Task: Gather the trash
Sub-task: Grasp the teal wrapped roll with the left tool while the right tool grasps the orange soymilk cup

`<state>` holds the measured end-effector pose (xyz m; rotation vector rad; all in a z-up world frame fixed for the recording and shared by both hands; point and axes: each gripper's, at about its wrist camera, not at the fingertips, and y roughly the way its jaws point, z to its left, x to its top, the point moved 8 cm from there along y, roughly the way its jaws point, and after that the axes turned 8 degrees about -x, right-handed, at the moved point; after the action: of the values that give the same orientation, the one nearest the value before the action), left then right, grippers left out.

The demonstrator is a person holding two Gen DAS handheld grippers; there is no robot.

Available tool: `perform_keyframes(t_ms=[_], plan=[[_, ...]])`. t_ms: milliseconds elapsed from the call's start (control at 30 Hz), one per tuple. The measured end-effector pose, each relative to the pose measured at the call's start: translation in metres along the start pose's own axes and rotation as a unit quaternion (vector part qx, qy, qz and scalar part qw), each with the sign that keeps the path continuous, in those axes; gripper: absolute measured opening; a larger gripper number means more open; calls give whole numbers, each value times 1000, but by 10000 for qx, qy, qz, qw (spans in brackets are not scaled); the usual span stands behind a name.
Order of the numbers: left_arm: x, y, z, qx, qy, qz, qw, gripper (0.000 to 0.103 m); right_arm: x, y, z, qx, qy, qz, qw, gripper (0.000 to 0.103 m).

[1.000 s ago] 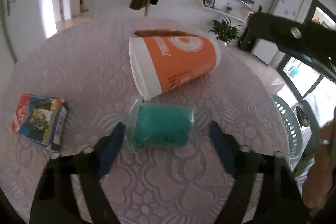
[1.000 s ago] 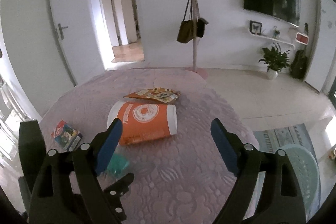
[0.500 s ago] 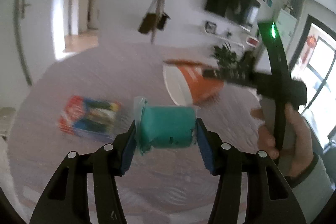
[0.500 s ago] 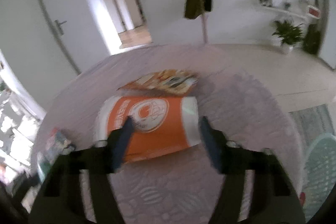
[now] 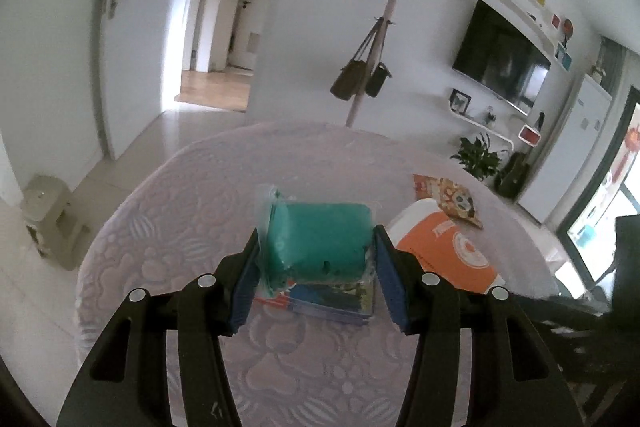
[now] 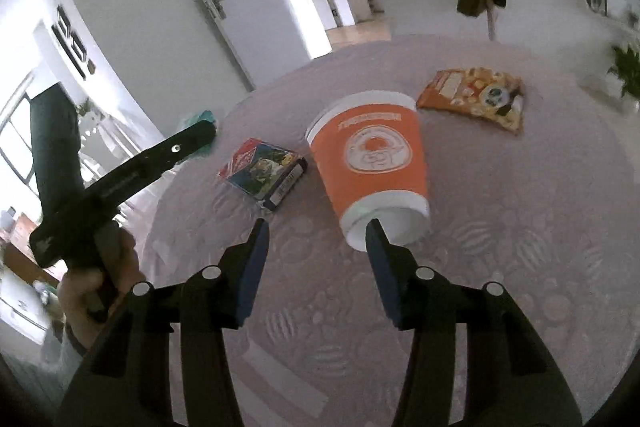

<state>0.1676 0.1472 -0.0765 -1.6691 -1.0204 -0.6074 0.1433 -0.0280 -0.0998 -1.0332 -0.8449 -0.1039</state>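
Observation:
My left gripper (image 5: 317,247) is shut on a teal packet in clear wrap (image 5: 324,223) and holds it above the round table (image 5: 180,211). Straight below it lies a colourful card box (image 5: 332,301). From the right wrist view, the left gripper (image 6: 192,143) is at the left, held by a hand (image 6: 100,267). An orange paper cup (image 6: 372,155) lies on its side. My right gripper (image 6: 317,231) is low over the cloth with its jaws closing and nothing between them. Its right fingertip (image 6: 376,239) is at the cup's near white rim. The card box (image 6: 264,173) lies left of the cup.
An orange snack bag (image 6: 476,95) lies flat beyond the cup, near the far table edge. A coat stand with bags (image 5: 368,79) rises behind the table. A small beige bin (image 5: 44,211) sits on the floor at the left. A plant (image 5: 480,159) stands at the wall.
The left gripper shut on the teal packet, lifted it off the cloth and carried it left over the card box. The right gripper dropped toward the cup and its jaws narrowed.

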Motion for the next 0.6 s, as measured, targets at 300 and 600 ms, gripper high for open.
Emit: perform_keyframes(t_ms=[300,600], plan=[[-13,10,1,-164,-49,117,9998,52,42,29,-59,-413,853,-143,9954,62],[-19,14,13,-139,-129,160,9997,52,44,77,-41,-104,794,232,9965,66]])
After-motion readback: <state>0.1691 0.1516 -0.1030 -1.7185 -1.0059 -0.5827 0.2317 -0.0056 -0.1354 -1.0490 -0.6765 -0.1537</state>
